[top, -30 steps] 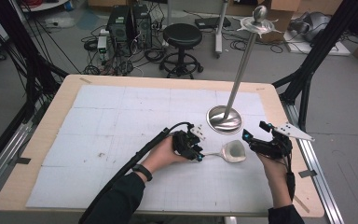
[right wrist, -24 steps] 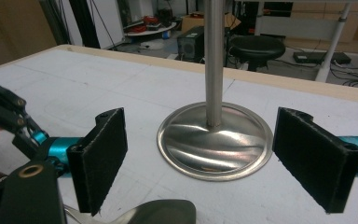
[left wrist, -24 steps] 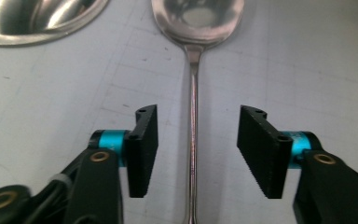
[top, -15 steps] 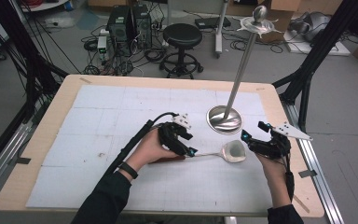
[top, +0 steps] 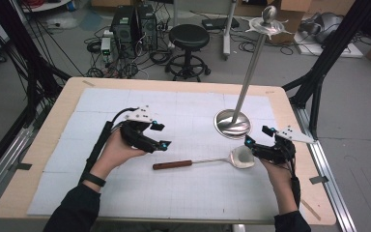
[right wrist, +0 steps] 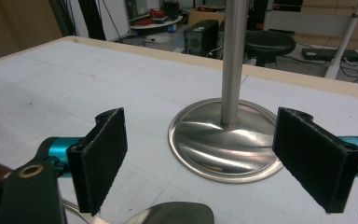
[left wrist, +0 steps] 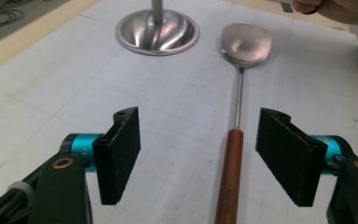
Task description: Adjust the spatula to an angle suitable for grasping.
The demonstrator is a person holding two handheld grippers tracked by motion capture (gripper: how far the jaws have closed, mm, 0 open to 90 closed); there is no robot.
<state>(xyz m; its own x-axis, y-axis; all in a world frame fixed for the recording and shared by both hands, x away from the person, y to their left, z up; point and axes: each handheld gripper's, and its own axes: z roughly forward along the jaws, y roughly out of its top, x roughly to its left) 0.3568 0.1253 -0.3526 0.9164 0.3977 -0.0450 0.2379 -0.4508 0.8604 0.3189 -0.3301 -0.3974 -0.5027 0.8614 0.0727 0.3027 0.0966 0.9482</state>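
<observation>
Lying flat on table (top: 53, 125), spatula (top: 207, 161), beside stand base (top: 232, 123), both tools gaping, empty: left tool (top: 158, 136), right tool (top: 254, 140)

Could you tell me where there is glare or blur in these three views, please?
High view: soft overall, the stand's base shining. Left gripper view: glare on the spatula blade, near jaws slightly soft. Right gripper view: streaky reflections on the base, background blurred.

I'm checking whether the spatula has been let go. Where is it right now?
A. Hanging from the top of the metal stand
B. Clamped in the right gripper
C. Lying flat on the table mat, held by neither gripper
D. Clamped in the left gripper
C: the spatula lies flat on the mat, its wooden handle between but apart from the open jaws of the left gripper, and the right gripper is open too.
</observation>
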